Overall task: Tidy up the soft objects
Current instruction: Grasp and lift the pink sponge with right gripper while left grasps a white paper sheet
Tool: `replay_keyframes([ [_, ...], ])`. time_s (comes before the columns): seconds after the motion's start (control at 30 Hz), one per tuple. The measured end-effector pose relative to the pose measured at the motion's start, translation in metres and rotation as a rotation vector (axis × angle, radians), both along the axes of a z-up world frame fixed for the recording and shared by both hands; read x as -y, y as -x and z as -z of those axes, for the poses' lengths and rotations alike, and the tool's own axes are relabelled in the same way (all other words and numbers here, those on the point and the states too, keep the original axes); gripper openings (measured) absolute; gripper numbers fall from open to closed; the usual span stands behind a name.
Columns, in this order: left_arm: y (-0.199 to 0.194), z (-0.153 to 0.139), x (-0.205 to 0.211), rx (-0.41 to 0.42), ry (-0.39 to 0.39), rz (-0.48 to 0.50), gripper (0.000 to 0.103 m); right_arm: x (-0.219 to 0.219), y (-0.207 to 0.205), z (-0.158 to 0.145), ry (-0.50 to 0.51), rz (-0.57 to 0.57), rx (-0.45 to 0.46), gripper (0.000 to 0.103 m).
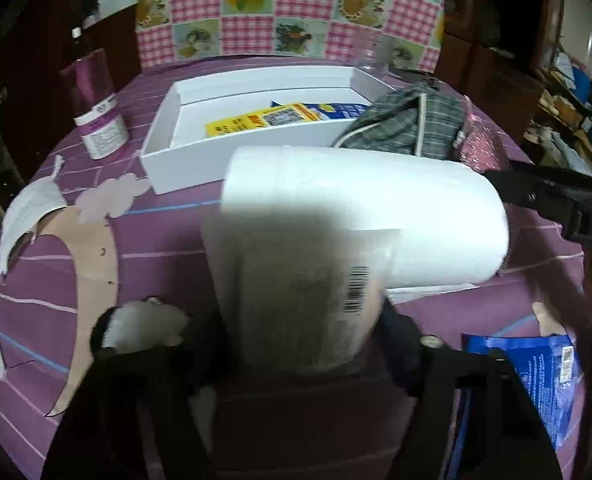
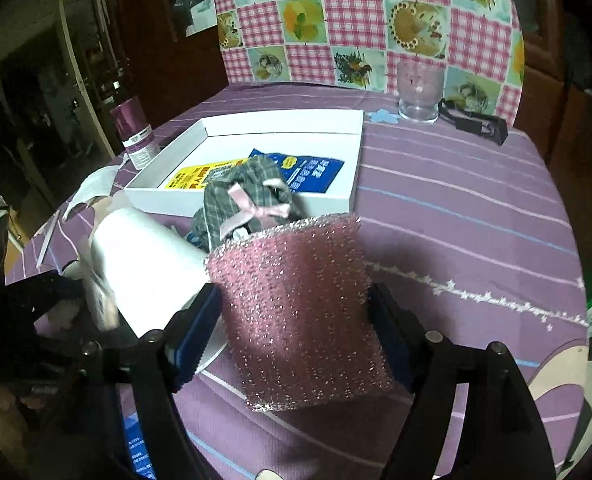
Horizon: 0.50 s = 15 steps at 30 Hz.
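Note:
My left gripper is shut on a white roll in a printed wrapper, held above the purple table in front of the white tray. The roll also shows in the right wrist view. My right gripper is shut on a pink glittery sponge, just right of the roll. A grey plaid cloth with a pink bow lies at the tray's near corner. The tray holds a yellow packet and a blue packet.
A purple canister stands left of the tray. White and pink paper scraps lie at the left. A blue packet lies near right. A glass and a black clip sit at the far side.

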<state>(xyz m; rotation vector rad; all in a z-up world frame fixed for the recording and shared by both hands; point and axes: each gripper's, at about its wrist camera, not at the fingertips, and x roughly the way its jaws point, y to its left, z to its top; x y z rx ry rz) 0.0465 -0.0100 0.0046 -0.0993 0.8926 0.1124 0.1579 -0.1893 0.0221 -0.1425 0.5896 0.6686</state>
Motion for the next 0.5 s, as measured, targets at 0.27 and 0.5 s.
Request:
replay_keyframes([
  [0.27, 0.003, -0.002, -0.010, 0.012, 0.002, -0.046, 0.038, -0.002, -0.004, 0.009, 0.001, 0.039, -0.059, 0.067],
  [0.5, 0.011, -0.007, -0.019, 0.045, 0.020, -0.065, 0.013, 0.021, 0.003, 0.003, -0.076, 0.095, -0.071, 0.017],
])
